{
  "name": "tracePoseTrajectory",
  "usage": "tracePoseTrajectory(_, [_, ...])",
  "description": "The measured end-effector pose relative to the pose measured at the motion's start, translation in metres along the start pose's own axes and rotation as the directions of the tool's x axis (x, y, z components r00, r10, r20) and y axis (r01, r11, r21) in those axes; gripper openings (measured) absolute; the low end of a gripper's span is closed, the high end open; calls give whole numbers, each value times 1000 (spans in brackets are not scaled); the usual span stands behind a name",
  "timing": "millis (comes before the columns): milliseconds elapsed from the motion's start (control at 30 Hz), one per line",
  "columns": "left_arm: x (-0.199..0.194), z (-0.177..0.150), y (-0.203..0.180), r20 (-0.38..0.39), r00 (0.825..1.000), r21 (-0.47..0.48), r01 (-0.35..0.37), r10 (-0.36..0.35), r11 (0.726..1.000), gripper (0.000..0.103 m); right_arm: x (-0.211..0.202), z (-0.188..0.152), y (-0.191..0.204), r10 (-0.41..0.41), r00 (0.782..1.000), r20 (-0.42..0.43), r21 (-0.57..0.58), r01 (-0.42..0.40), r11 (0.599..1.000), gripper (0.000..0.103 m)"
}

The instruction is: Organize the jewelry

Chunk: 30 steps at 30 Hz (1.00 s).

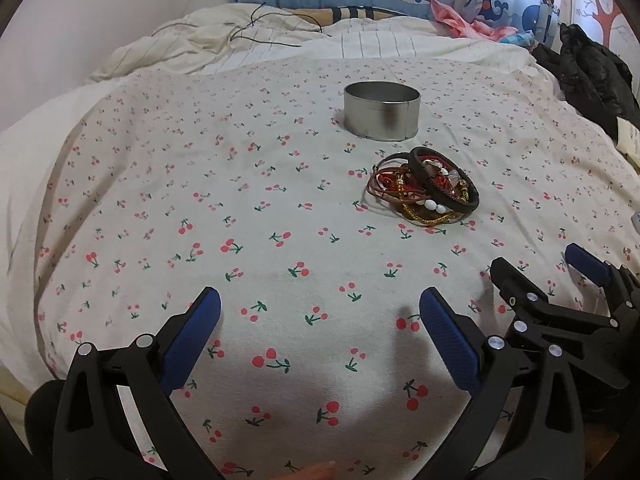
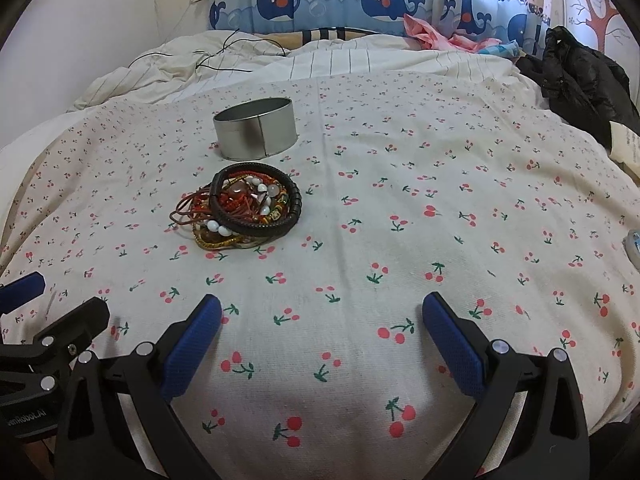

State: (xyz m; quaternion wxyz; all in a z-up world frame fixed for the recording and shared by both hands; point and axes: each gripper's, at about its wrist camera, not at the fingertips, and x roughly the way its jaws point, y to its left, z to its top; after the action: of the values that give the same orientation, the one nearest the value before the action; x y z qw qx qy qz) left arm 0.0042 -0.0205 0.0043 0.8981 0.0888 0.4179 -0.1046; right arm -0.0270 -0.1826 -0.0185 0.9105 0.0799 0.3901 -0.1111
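Note:
A tangled pile of bracelets [image 1: 424,188], black braided, red cord, white beads and gold chain, lies on the cherry-print bedsheet [image 1: 240,208]. It also shows in the right wrist view [image 2: 248,210]. A round open metal tin [image 1: 382,116] stands upright just behind the pile, also seen in the right wrist view [image 2: 256,128]. My left gripper [image 1: 320,308] is open and empty, low over the sheet, well in front of the pile. My right gripper [image 2: 322,312] is open and empty, beside the left one; it appears in the left wrist view [image 1: 536,268].
A rumpled striped duvet [image 1: 280,40] with a thin black cable [image 1: 256,28] lies at the back. A black jacket [image 2: 580,76] and pink cloth [image 2: 440,36] sit at the back right. Whale-print curtains hang behind. A paper [image 2: 628,144] lies at the right edge.

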Motion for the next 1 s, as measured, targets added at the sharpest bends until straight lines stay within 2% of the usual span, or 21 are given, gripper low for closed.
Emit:
tracePoseTrajectory(300, [-3,2,-5,1,1000,17,-17,17,1000,96,0,-1,-2,-18,1000,2,3,18,1000,97])
tracePoseTrajectory(467, [-2,3,-2,-10,1000,-14,6,-6,1000,96,2,-1,-2,-20,1000,-8,3,20,1000,97])
tracePoseTrajectory(667, [-4,2,5,12,999,-74,41,-40,996,96,1,-4,0,-2,1000,4,3,2,1000,97])
tracePoseTrajectory(800, [-2,3,9,1,999,-87,48,-48,995,96,-5,-6,-3,60,998,22,25,-60,998,97])
tracePoseTrajectory(1000, [-1,6,10,-5,999,-84,43,-44,996,96,-4,-5,-2,50,999,13,17,-50,999,97])
